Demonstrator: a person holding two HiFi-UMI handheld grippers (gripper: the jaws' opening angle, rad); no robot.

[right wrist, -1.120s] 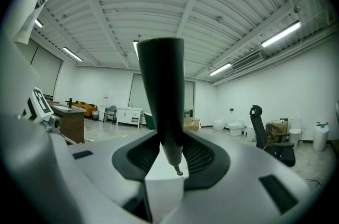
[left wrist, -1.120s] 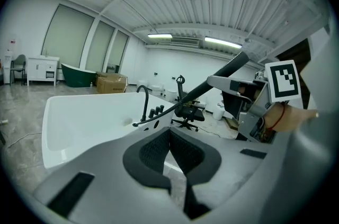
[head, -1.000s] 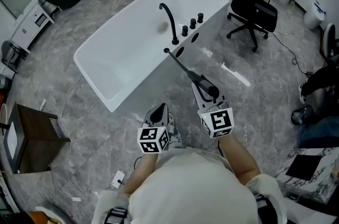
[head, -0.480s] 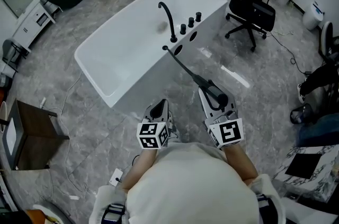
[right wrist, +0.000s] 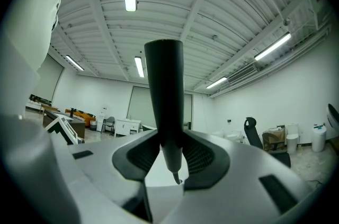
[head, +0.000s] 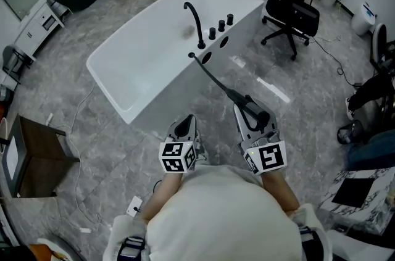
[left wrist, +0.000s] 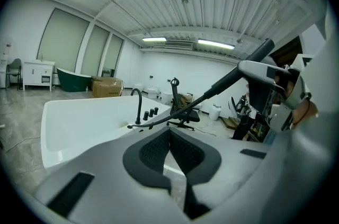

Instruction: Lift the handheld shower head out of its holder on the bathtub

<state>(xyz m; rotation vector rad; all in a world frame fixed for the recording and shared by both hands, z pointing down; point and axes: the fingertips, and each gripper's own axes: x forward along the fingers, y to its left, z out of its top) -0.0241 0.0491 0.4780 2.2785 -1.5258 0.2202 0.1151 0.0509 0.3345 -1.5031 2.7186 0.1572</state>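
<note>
Black shower head: one, clamped in right tongs; three knobs; one bathtub.

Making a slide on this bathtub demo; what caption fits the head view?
Right gripper clamps the black shower head, its hose running back to the white bathtub; left gripper shut, empty.

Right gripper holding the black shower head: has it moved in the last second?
Yes. The right gripper, clamped on the black handheld shower head, has drawn back from the white bathtub toward the person.
</note>
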